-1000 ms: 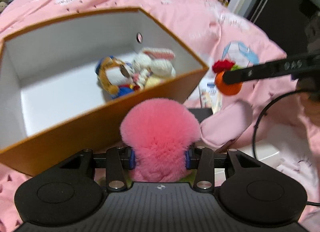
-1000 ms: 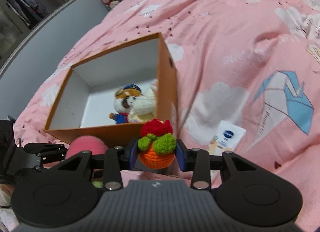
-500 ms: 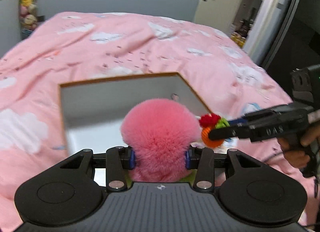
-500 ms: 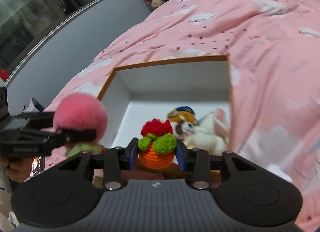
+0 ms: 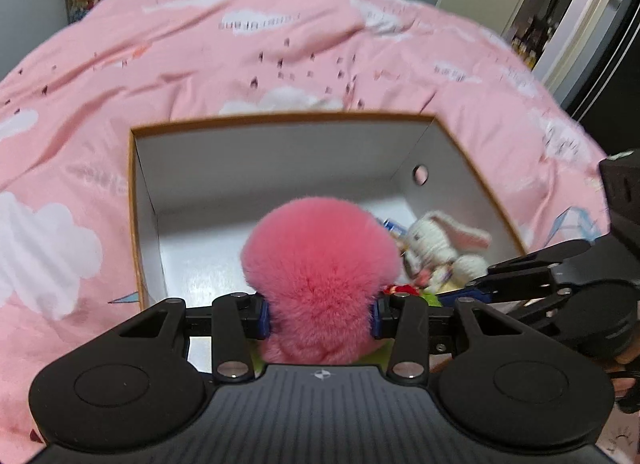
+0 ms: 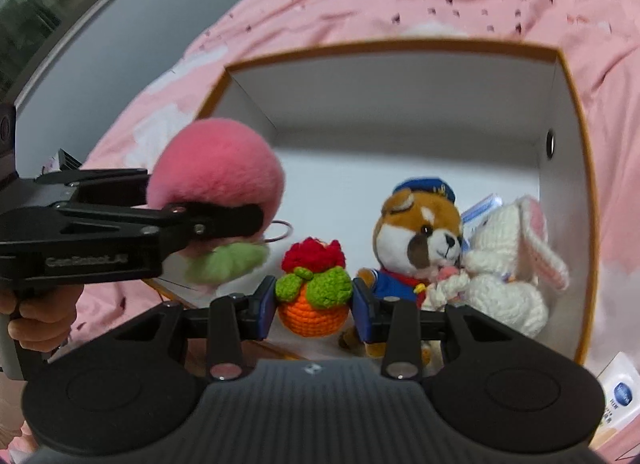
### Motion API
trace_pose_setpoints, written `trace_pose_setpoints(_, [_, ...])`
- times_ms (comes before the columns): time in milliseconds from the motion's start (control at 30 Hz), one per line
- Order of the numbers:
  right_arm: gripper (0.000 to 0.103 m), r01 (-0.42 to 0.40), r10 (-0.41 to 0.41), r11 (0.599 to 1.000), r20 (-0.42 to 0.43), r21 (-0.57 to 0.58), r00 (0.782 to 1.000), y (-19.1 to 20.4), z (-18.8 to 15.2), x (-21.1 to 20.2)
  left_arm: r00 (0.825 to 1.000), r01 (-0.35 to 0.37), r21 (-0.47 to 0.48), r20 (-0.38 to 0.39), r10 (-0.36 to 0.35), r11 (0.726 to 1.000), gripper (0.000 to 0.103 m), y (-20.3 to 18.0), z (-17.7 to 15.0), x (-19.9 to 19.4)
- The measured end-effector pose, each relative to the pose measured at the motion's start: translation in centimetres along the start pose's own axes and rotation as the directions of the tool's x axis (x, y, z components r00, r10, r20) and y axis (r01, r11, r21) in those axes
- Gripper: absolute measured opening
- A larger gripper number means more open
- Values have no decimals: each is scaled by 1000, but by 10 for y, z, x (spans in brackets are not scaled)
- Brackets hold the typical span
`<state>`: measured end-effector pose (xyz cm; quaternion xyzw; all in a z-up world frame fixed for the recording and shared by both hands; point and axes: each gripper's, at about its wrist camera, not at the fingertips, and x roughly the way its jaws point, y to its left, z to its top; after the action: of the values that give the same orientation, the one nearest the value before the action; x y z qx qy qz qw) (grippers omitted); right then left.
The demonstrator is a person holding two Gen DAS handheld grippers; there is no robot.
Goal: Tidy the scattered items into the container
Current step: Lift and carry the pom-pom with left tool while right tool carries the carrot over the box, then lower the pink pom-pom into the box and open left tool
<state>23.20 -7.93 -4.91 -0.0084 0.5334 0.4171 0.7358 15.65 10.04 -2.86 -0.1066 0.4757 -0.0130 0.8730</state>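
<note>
Left hand-held gripper clamps a fluffy pink pom-pom; right hand-held gripper grips a crocheted orange pot with red flower above the white-lined orange cardboard box

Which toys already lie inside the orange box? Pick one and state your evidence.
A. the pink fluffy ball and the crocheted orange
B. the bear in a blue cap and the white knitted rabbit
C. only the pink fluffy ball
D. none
B: the bear in a blue cap and the white knitted rabbit sit against the orange box's right wall.
</note>
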Motion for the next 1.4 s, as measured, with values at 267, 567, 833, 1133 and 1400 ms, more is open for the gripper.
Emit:
trace_pose_setpoints(267, [45, -4, 4, 1000, -40, 11, 999, -5, -3, 9, 995, -4, -10, -101, 3, 1000, 49, 0, 3, 29])
trace_pose_setpoints(567, [54, 15, -16, 1000, 23, 27, 1000, -10, -15, -17, 983, -43, -21, -178, 39, 999, 49, -4, 7, 53])
trace_pose_setpoints(833, [55, 34, -39, 998, 101, 48, 994, -13, -31, -47, 977, -9, -53, -215, -3, 999, 49, -10, 11, 74])
trace_pose_setpoints(1133, [55, 52, -60, 997, 131, 65, 990, -14, -33, -49, 960, -9, -48, -278, -4, 999, 55, -11, 10, 84])
trace_pose_setpoints(1400, [55, 63, -74, 995, 142, 79, 987, -18, -35, -49, 969, -17, -39, -248, 7, 999, 64, -8, 13, 69])
